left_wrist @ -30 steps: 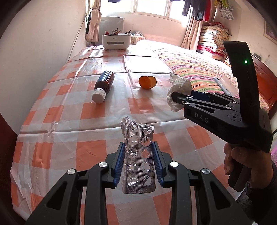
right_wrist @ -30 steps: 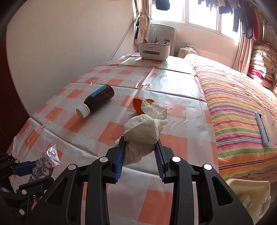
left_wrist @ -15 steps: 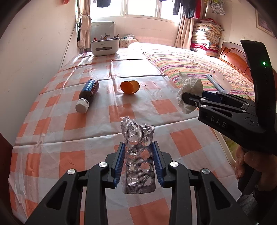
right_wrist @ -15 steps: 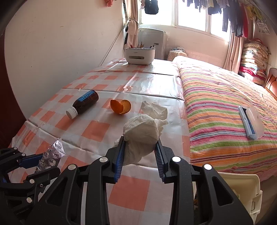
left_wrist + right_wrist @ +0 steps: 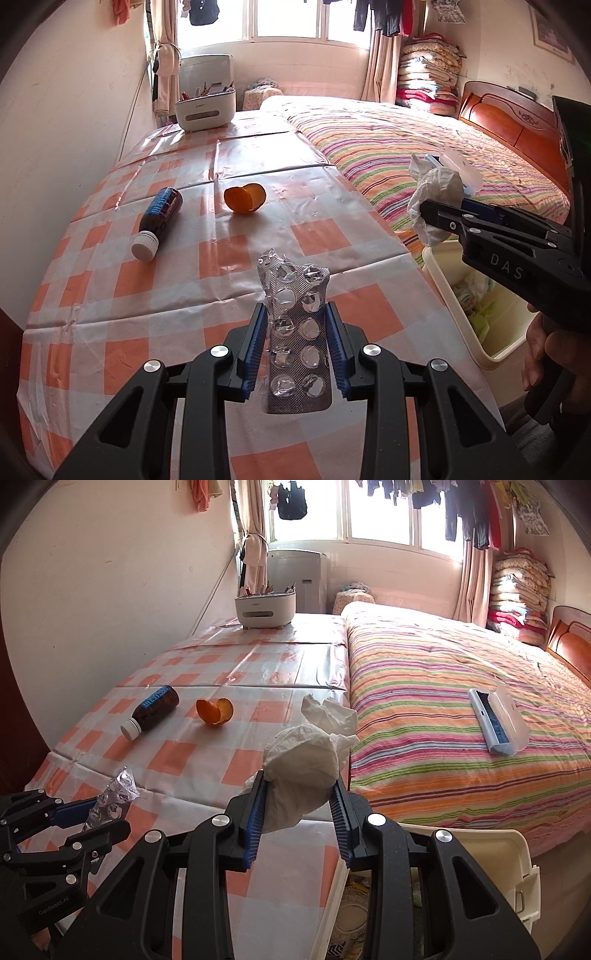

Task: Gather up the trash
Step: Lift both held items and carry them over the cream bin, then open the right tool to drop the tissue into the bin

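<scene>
The left gripper [image 5: 297, 350] is clamping an emptied silver blister pack [image 5: 297, 332] between its blue pads, the pack standing upright above the checked tablecloth [image 5: 184, 280] near the table's front edge. The right gripper [image 5: 299, 816] is squeezing a crumpled white tissue wad [image 5: 303, 775], and it is hanging just at the table's right corner, over the rim of a cream waste bin [image 5: 495, 853] that is sitting on the floor between table and bed (some scraps are already lying inside it). Seen from the left wrist, that bin [image 5: 458, 295] is showing below the right gripper [image 5: 428, 218], with the tissue wad [image 5: 436, 195] hanging roughly over its far end.

So the step in hand appears to be the carry to the bin, with both pieces of trash lifted and neither dropped yet. The next move probably calls for bringing the right jaws fully above the bin's opening and parting them so the tissue falls in, then swinging the left gripper across to do the same; the light pack may cling to a pad and need a small shake.

Farther back on the table, a second loose tissue [image 5: 328, 712], an orange peel [image 5: 245, 198] and a brown bottle [image 5: 159, 221] lying on its side are waiting to be collected. Beyond them a white organiser box [image 5: 205, 110] is standing by the window, and a lint brush [image 5: 496, 723] is resting on the striped bed [image 5: 443, 686].
</scene>
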`<state>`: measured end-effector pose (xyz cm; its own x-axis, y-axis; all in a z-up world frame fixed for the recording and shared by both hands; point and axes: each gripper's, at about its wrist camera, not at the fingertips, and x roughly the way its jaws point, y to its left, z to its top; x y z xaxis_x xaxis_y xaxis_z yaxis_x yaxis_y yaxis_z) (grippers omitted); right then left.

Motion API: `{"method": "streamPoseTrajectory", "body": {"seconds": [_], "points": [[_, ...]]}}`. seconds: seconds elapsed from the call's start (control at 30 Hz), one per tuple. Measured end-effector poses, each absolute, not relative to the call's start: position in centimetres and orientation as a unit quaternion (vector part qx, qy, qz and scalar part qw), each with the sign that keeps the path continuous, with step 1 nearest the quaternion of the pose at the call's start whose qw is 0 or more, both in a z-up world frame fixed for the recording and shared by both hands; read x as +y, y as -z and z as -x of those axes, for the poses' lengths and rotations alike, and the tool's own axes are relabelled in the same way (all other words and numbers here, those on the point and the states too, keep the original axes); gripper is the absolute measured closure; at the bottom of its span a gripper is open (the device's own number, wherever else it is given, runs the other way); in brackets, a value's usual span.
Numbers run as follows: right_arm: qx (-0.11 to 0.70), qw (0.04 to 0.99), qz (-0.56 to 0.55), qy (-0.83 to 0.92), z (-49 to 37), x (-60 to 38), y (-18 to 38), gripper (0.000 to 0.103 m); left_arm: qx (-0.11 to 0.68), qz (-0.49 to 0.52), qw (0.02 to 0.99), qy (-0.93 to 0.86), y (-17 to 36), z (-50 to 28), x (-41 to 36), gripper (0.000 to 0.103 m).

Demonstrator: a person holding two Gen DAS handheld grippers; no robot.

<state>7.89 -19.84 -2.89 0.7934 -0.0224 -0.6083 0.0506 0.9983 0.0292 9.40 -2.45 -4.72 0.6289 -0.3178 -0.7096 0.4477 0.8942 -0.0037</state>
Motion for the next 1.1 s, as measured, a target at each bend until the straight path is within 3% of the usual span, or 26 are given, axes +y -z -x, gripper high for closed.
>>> {"method": "streamPoseTrajectory", "body": {"seconds": [1.1], "points": [[0.272, 0.948, -0.106, 0.123, 0.0, -30.2, 2.5, 0.067, 0.360, -0.136, 0.884, 0.267, 4.7, -6.7, -11.5, 0.072]]}}
